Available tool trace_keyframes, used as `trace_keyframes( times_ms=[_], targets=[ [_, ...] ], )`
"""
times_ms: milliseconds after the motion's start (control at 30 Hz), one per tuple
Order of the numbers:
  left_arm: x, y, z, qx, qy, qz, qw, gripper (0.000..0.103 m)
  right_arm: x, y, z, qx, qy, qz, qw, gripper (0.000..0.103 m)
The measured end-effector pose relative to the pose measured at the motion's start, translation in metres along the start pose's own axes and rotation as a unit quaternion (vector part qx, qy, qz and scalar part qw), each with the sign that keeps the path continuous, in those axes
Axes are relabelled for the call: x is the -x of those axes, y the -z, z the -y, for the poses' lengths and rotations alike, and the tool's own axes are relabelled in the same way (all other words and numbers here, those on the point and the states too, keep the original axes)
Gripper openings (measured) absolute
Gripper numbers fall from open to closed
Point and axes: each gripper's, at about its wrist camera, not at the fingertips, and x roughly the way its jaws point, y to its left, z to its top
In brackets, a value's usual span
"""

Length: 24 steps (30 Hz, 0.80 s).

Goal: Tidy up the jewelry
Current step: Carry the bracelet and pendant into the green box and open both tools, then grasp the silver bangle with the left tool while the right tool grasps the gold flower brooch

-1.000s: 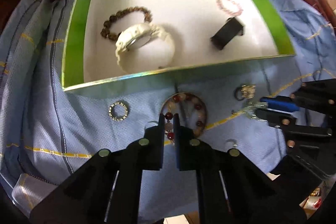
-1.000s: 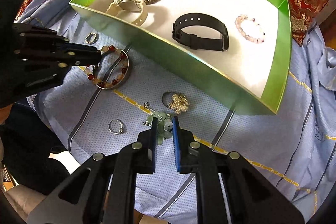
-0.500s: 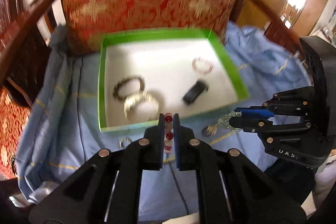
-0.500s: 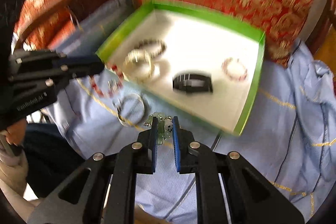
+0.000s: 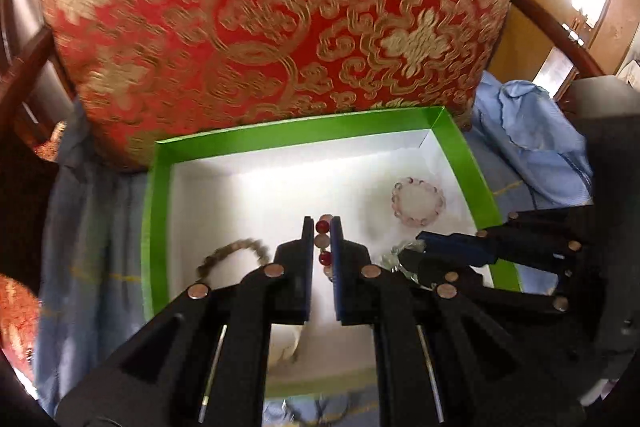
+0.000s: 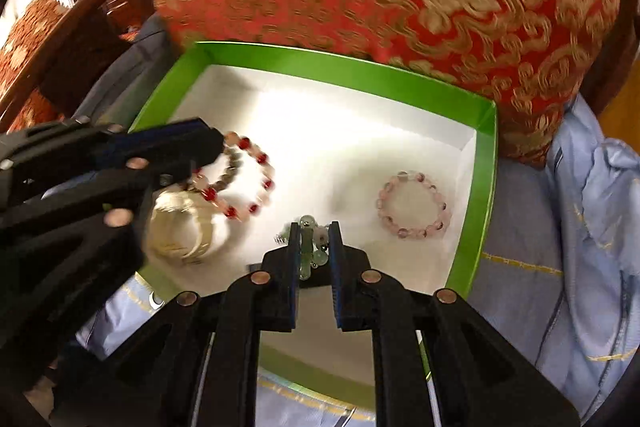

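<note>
Left claw (image 5: 322, 241): pinched on the red-and-pale bead bracelet (image 6: 248, 183), which hangs over the white floor of the green box (image 6: 486, 163). Right claw (image 6: 314, 247): jaws have just been easing apart, the green bead piece (image 6: 310, 247) between them and apparently in contact, also above the box floor. Advised handling: lower each item close to a bare patch, apart from the pink bracelet (image 6: 414, 205) and the white watch (image 6: 180, 227), then spread the jaws fully so nothing bounces or tangles.
</note>
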Motion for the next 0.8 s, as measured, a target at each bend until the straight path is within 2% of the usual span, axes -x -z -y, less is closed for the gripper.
trace_keyframes(
  times_ms=[33,100,167,233,367,433,500,567,600,700,800],
  targets=[
    [-0.006,0.000,-0.001,0.002,-0.005,-0.005,1.0000,0.013,0.002,0.001,0.004,-0.002,0.006,0.002,1.000,0.019],
    [-0.012,0.004,-0.002,0.002,-0.013,-0.021,0.9997,0.024,0.013,0.002,0.007,-0.001,0.008,0.011,1.000,0.042],
    [-0.006,0.009,-0.004,-0.001,-0.010,-0.022,0.9997,0.025,0.036,0.008,0.008,0.006,0.002,0.029,1.000,0.043],
    [0.010,0.020,-0.005,-0.012,0.002,-0.028,0.9995,0.027,0.049,0.017,0.009,0.019,-0.018,0.026,0.999,0.043],
    [0.034,0.055,-0.010,-0.034,0.039,-0.072,0.9960,0.037,0.071,0.052,-0.004,0.072,-0.059,-0.012,0.996,0.043],
    [0.036,0.076,-0.014,-0.031,0.042,-0.096,0.9941,0.043,0.065,0.068,-0.014,0.100,-0.053,-0.036,0.993,0.043],
    [0.046,0.089,-0.012,-0.045,0.027,-0.074,0.9958,0.046,0.044,0.079,-0.019,0.109,-0.040,-0.074,0.990,0.043],
    [0.050,0.093,-0.015,-0.033,0.047,-0.085,0.9948,0.062,0.023,0.083,-0.017,0.103,-0.022,-0.109,0.988,0.043],
    [0.049,0.097,-0.017,-0.019,0.064,-0.098,0.9929,0.066,0.018,0.082,-0.017,0.096,-0.021,-0.117,0.988,0.043],
    [0.049,0.102,-0.016,-0.025,0.062,-0.104,0.9923,0.066,0.007,0.079,-0.010,0.077,-0.025,-0.137,0.987,0.043],
    [0.040,0.107,-0.013,-0.033,0.057,-0.125,0.9899,0.066,0.006,0.078,-0.009,0.075,-0.022,-0.132,0.988,0.043]
  ],
)
